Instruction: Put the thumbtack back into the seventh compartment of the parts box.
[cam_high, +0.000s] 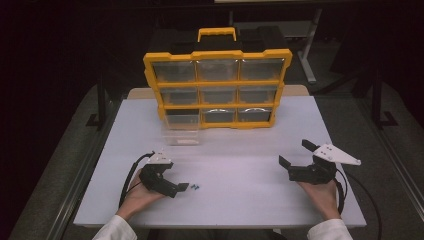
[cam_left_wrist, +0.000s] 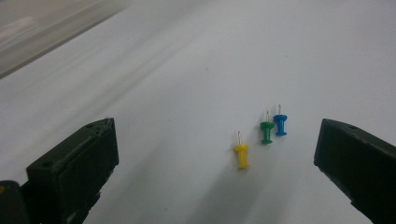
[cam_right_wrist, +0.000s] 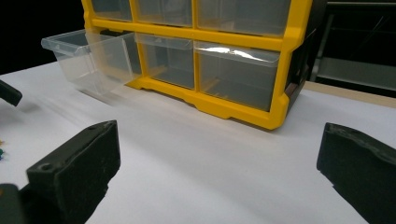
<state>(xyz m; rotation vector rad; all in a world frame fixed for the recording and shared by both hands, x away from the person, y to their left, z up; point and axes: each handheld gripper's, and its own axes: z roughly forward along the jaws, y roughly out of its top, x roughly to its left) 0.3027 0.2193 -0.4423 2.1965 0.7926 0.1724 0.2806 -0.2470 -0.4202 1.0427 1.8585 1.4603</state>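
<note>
White table (cam_high: 240, 165): both tongs gape empty; left tongs (cam_left_wrist: 217, 154) flank perhaps three pushpins (cam_left_wrist: 266, 133).

This looks like a workshop or lab bench: a plain white table (cam_high: 250, 200) in a dark room, a yellow parts organizer (cam_high: 217, 87) with clear drawers, metal frame legs (cam_high: 307, 55) behind.

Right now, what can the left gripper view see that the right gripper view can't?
Left gripper view alone: a yellow pin, a green pin and a blue pin, lying apart from each other on the table between the left gripper's open fingers.

Right gripper view alone: the yellow drawer box with one clear drawer pulled out, seen beyond the right gripper.

Both: the white table and two black fingers spread wide, holding nothing.
</note>
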